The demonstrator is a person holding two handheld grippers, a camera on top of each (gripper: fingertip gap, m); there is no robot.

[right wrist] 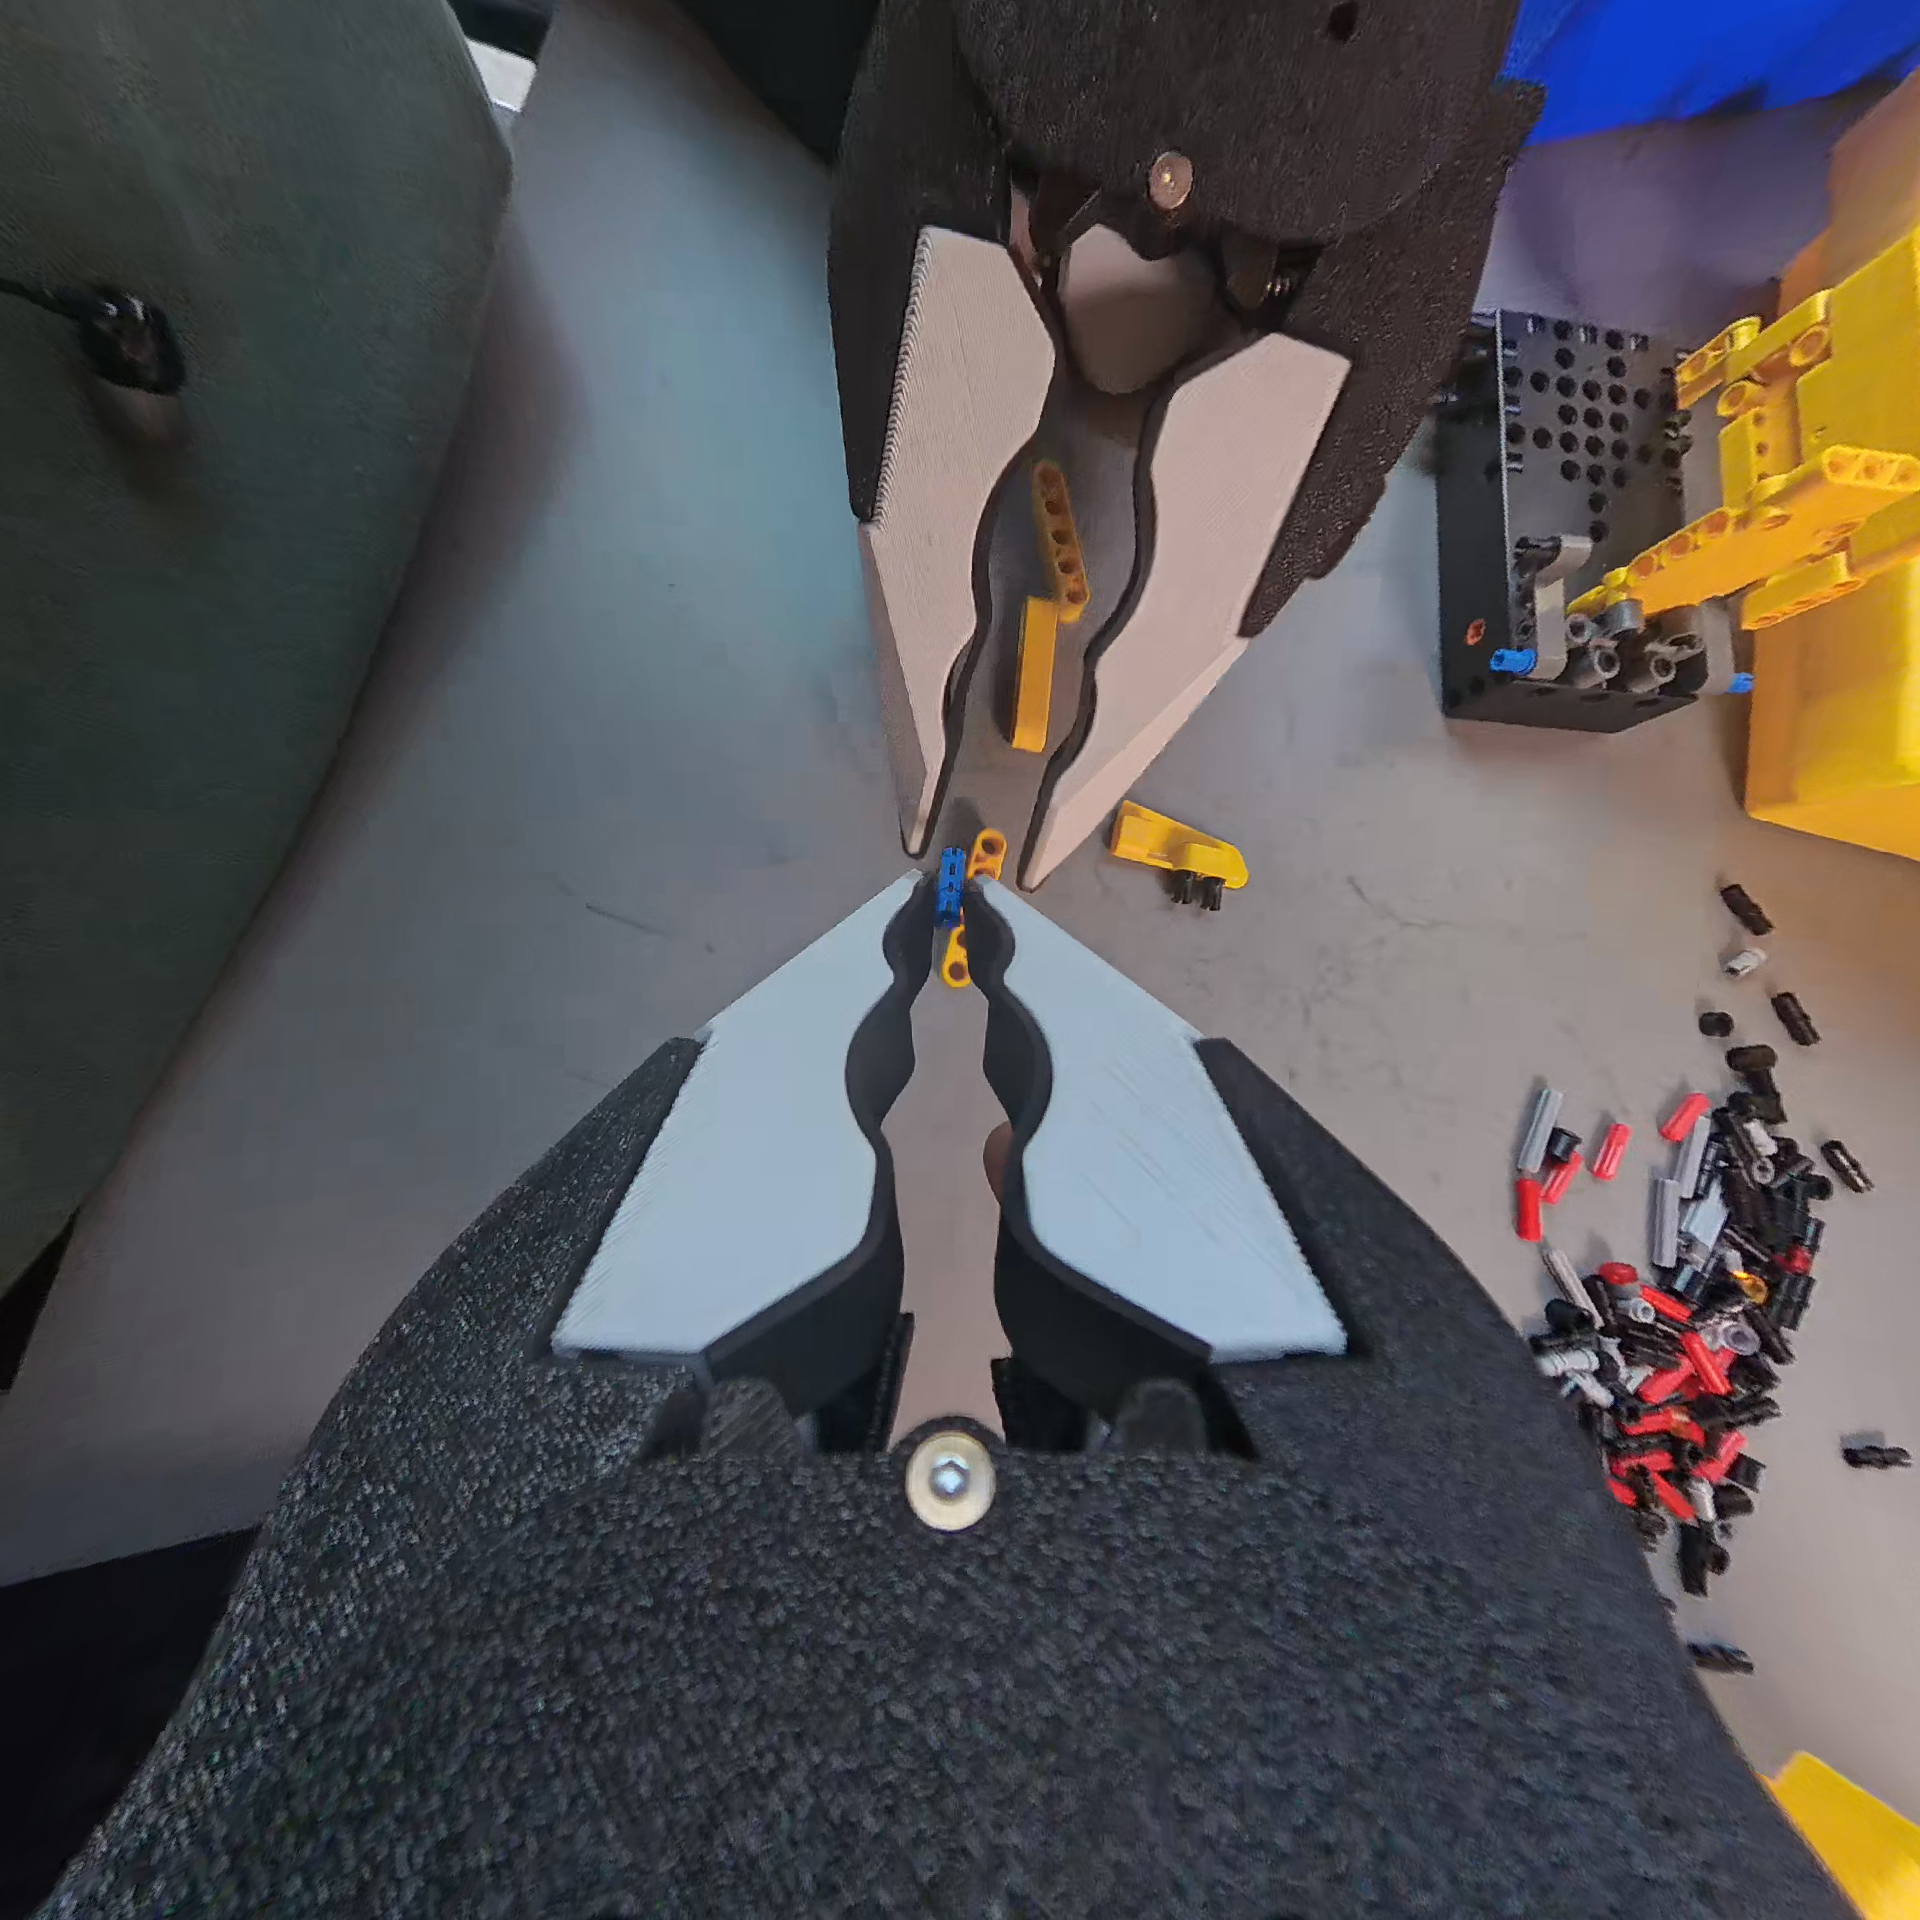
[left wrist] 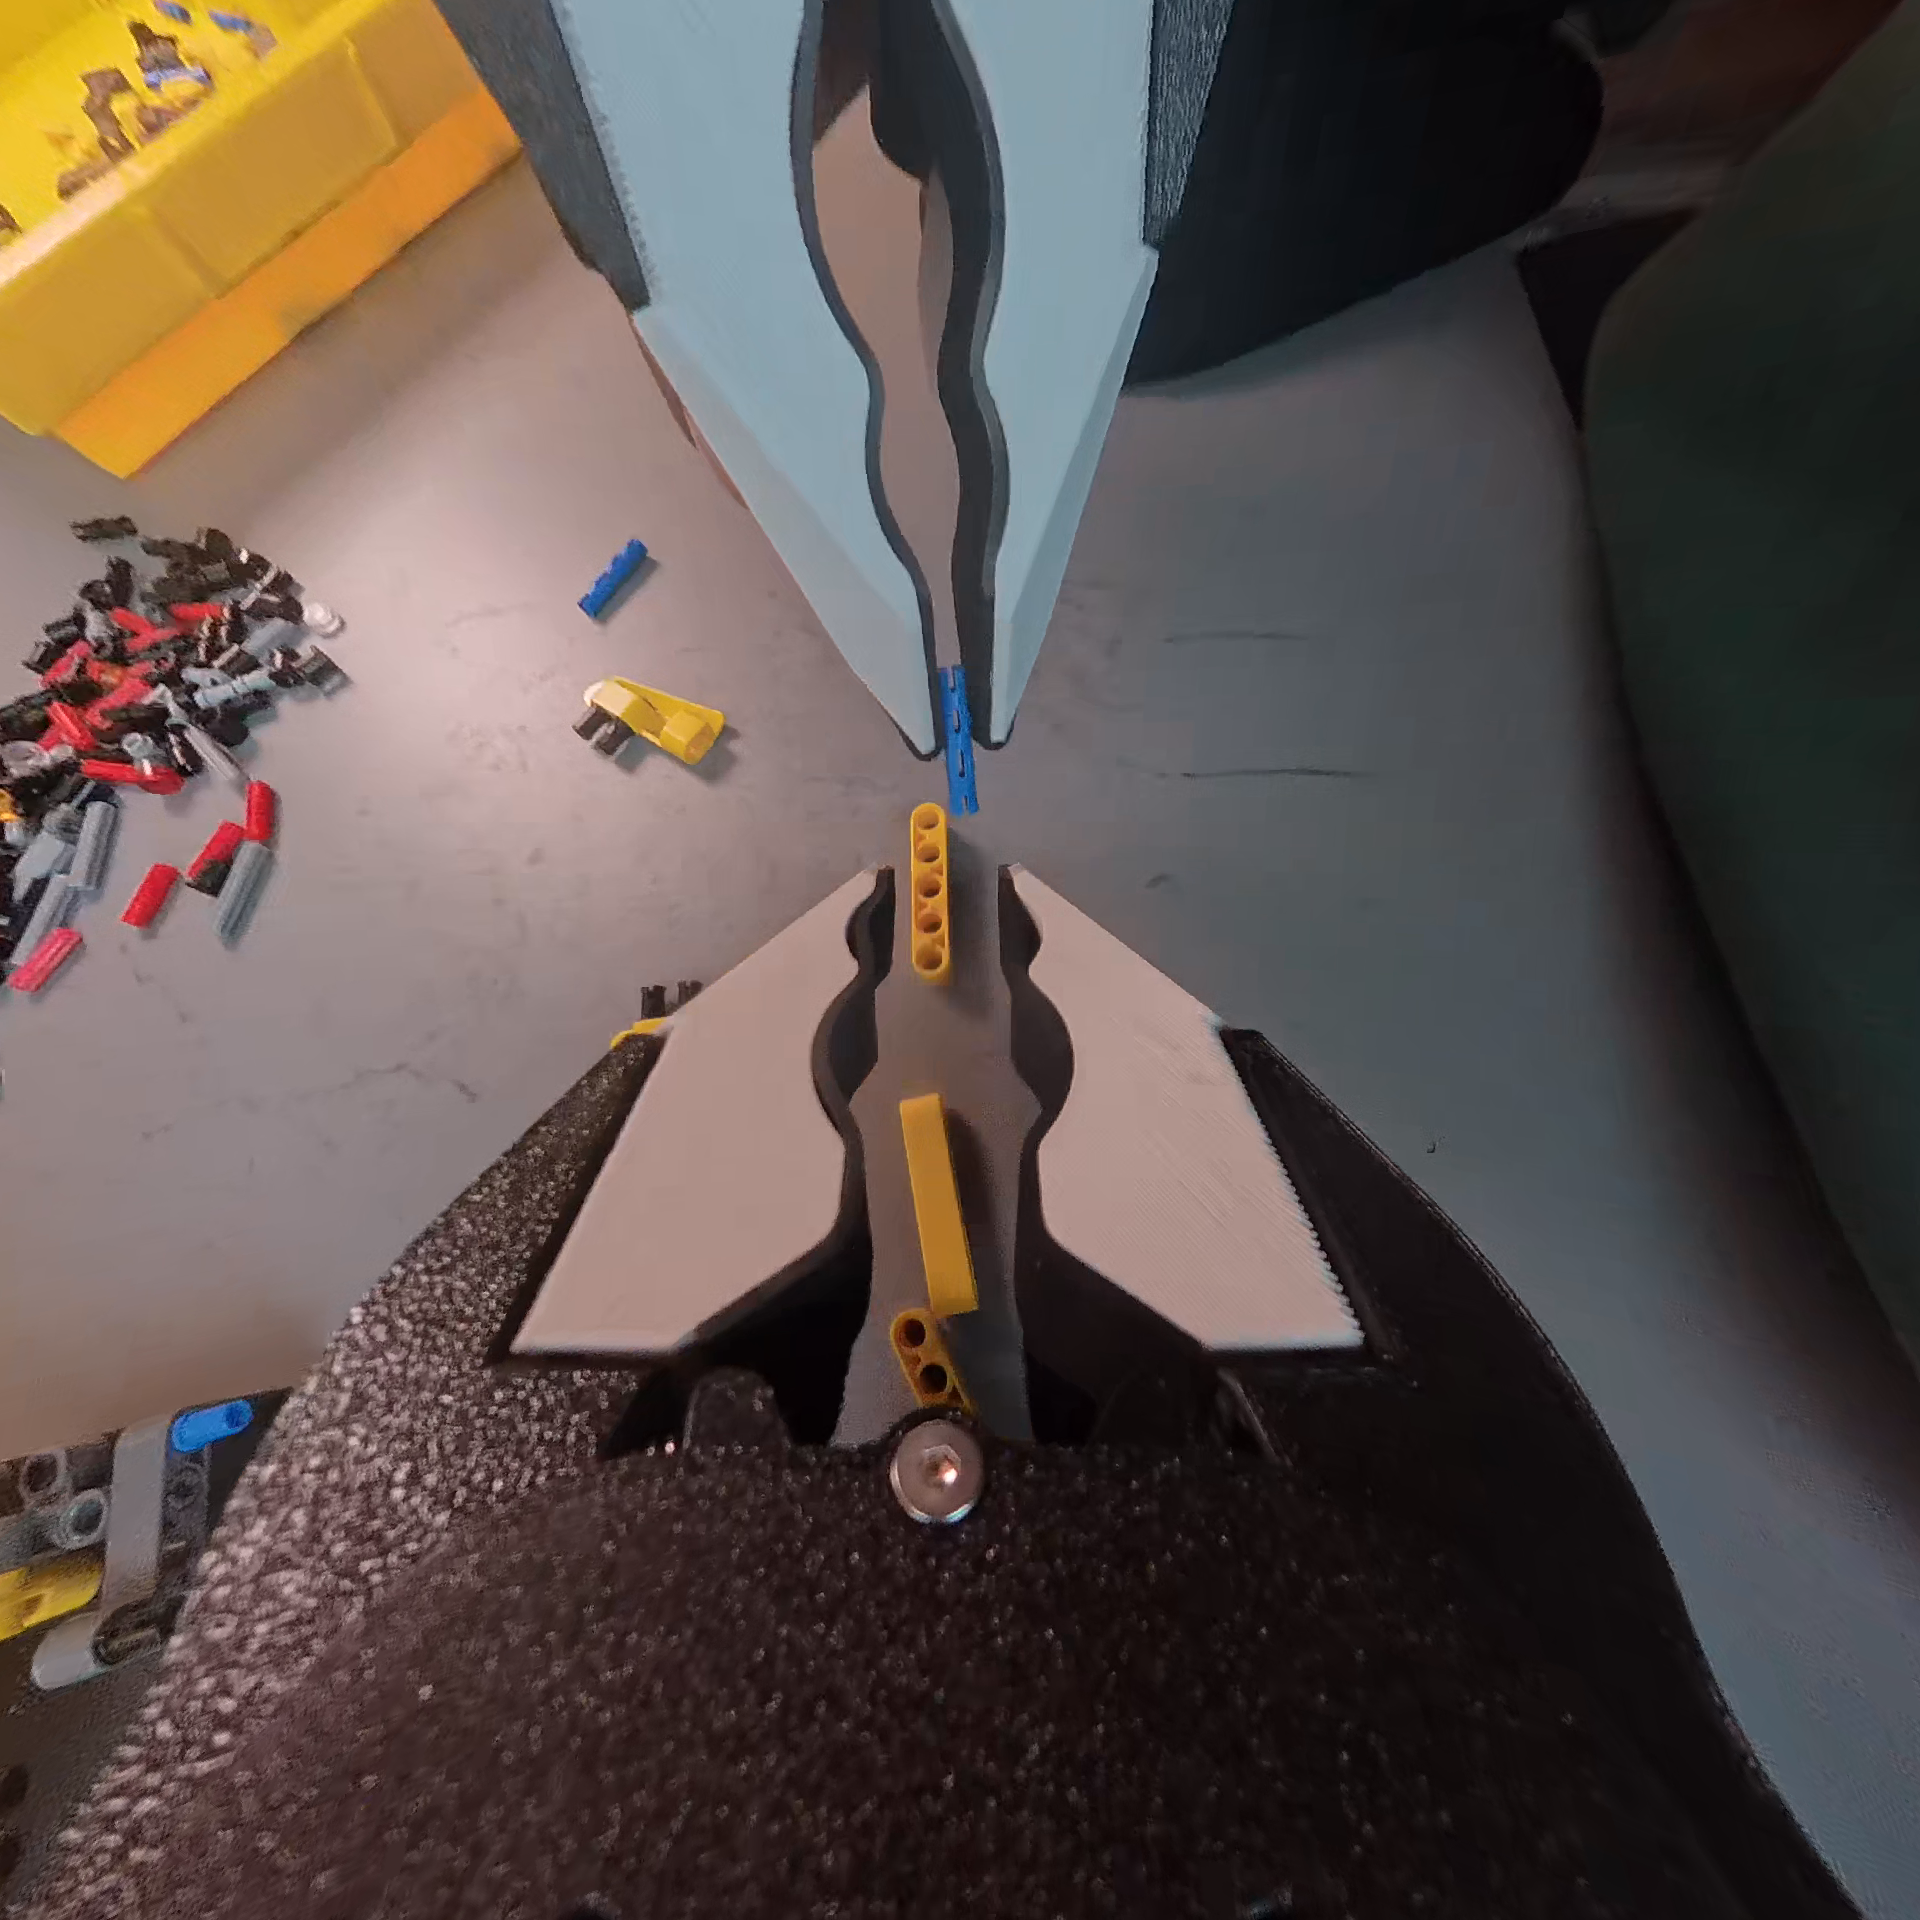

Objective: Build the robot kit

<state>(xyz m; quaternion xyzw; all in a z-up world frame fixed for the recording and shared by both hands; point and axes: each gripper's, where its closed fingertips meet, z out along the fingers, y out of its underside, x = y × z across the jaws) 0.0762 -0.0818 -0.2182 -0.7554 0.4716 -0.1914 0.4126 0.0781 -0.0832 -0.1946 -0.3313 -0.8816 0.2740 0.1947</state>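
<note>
Left wrist view: my left gripper (left wrist: 943, 883) stood parted around one yellow holed beam (left wrist: 931, 891) lying on the grey table (left wrist: 1299, 852); a second yellow beam (left wrist: 938, 1205) lay lower centre. No legible writing.

Right wrist view: my right gripper (right wrist: 948, 881) was clenched on one blue pin (right wrist: 950, 881) at centre. A pile of small pins (right wrist: 1683, 1299) lay at lower right.

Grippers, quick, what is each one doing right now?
Left gripper: open, straddling a yellow beam on the table.
Right gripper: shut on a blue pin.
</note>
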